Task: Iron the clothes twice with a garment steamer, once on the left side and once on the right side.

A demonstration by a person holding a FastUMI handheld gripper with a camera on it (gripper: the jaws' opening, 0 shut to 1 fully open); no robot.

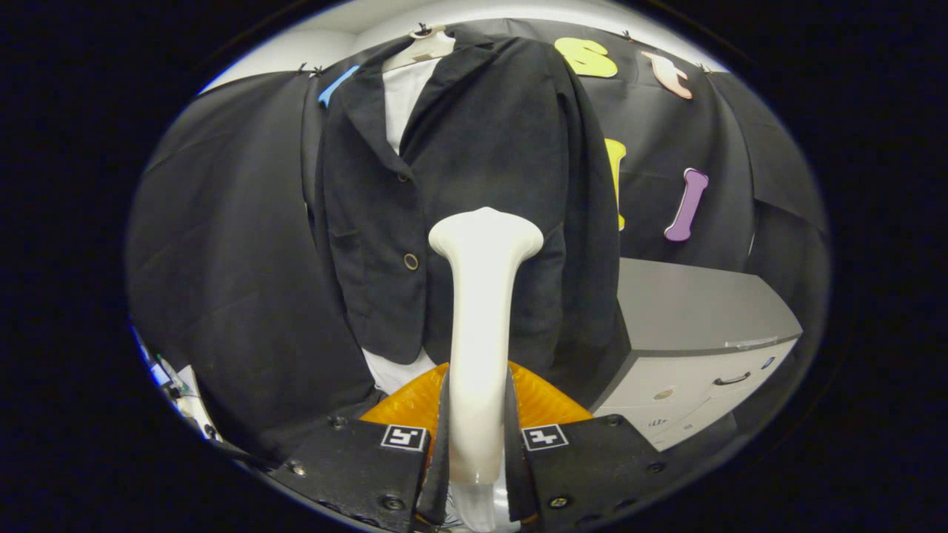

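Jacket left panel: the dark jacket (474,185) hangs on a pale hanger (418,48) against the booth's black cloth; the buttoned front edge and a round button (410,261) lie just left of the steamer head.
White garment: a white shirt (404,96) shows at the collar opening and again below the hem.
Steamer: the white garment steamer (481,311) stands upright between the fingers, its flared head level with the jacket's lower middle, on the panel right of the buttons.
Tool: the tool (478,444) pinches the steamer's handle, both fingers pressed on it.
Step, as I judge it: a pass over one side of the jacket front.
Doing it well: keep the head flat to the cloth and travel straight along the panel, steady in pace, staying off the button line.
Risk: a tilted handle could slip in the pinch, or the head could snag the lapel.
Cabinet: a grey cabinet (703,333) with drawers stands right of the jacket; keep the sweep away from it.
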